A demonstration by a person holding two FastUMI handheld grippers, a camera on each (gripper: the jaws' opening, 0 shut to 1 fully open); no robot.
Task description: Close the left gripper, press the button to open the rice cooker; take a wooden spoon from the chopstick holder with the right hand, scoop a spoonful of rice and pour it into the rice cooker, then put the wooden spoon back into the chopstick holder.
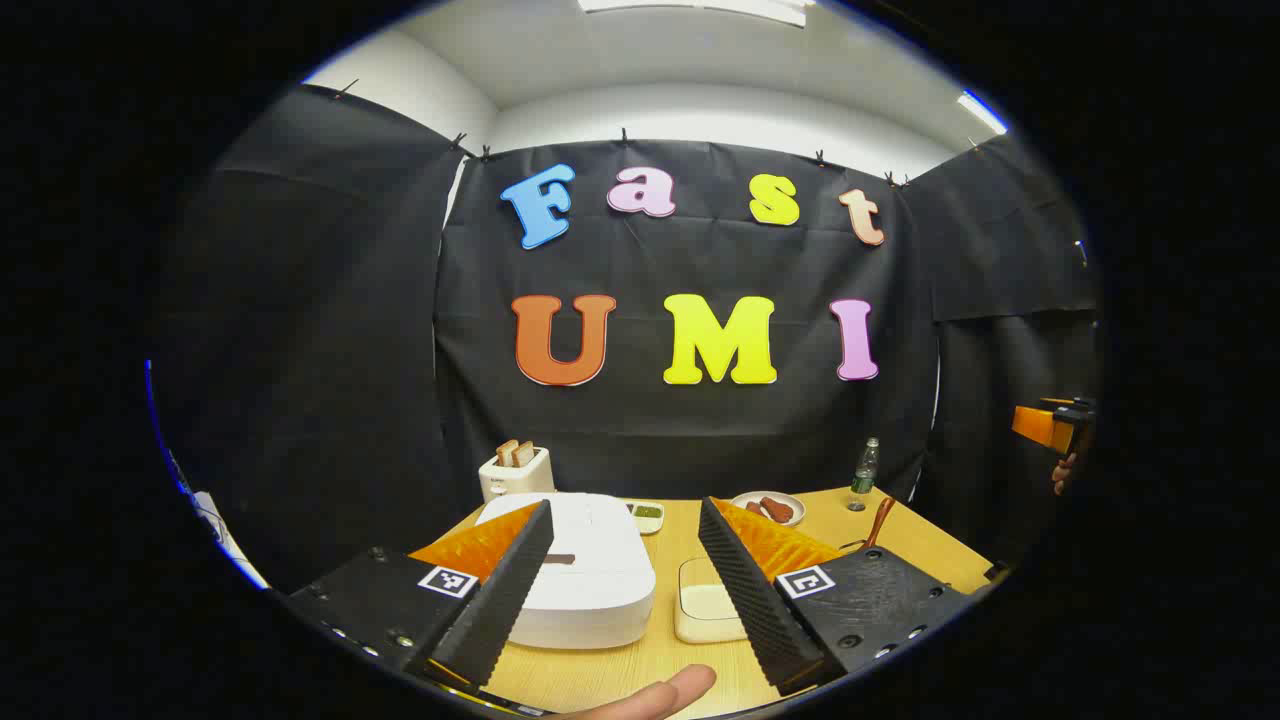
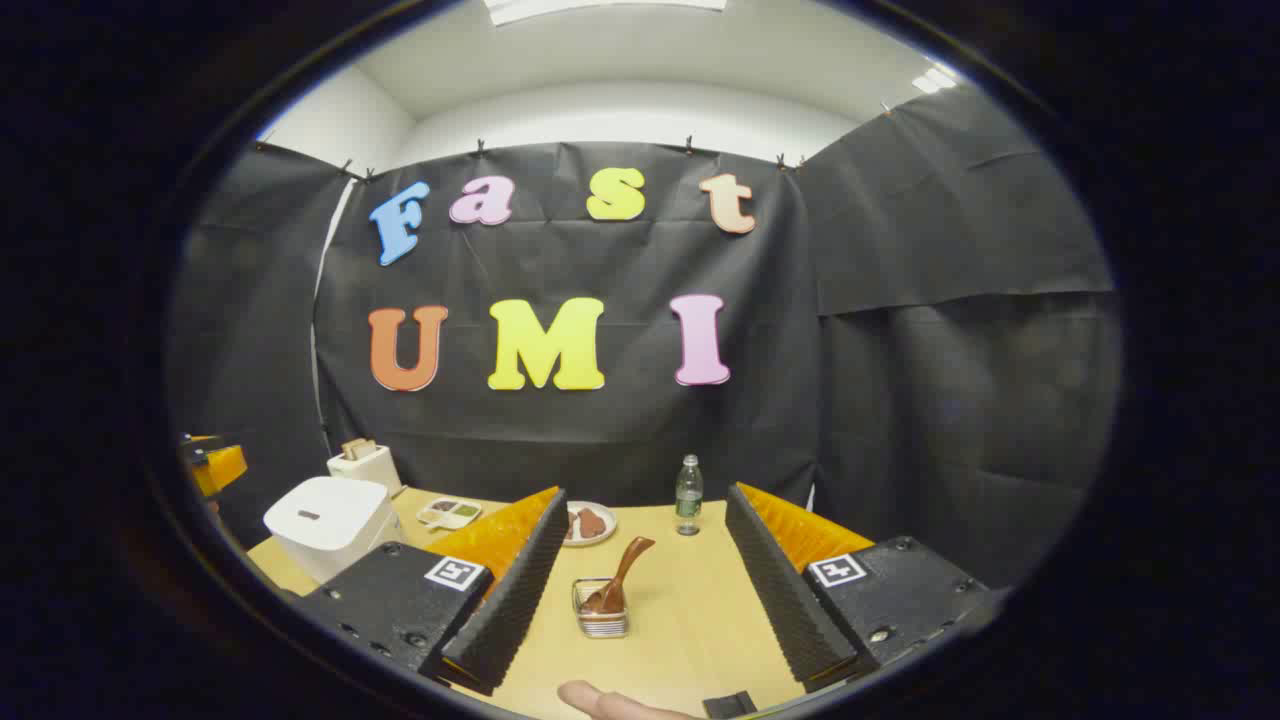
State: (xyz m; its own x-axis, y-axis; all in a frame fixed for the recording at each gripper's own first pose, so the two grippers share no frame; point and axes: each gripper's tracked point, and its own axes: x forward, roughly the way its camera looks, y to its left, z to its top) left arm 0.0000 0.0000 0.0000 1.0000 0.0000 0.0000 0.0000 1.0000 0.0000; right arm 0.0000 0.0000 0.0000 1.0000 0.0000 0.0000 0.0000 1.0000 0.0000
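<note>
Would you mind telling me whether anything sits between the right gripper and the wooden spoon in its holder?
Nothing visible does. The right gripper is open, and the wooden spoon stands in the holder straight ahead between its fingers, with only bare table before it.

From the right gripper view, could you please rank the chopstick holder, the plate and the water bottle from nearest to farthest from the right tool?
1. Chopstick holder: nearest, straight ahead between the open fingers of the right tool, with the wooden spoon in it.
2. Plate: farther back, slightly left.
3. Water bottle: farthest, by the back edge, slightly right.
</note>
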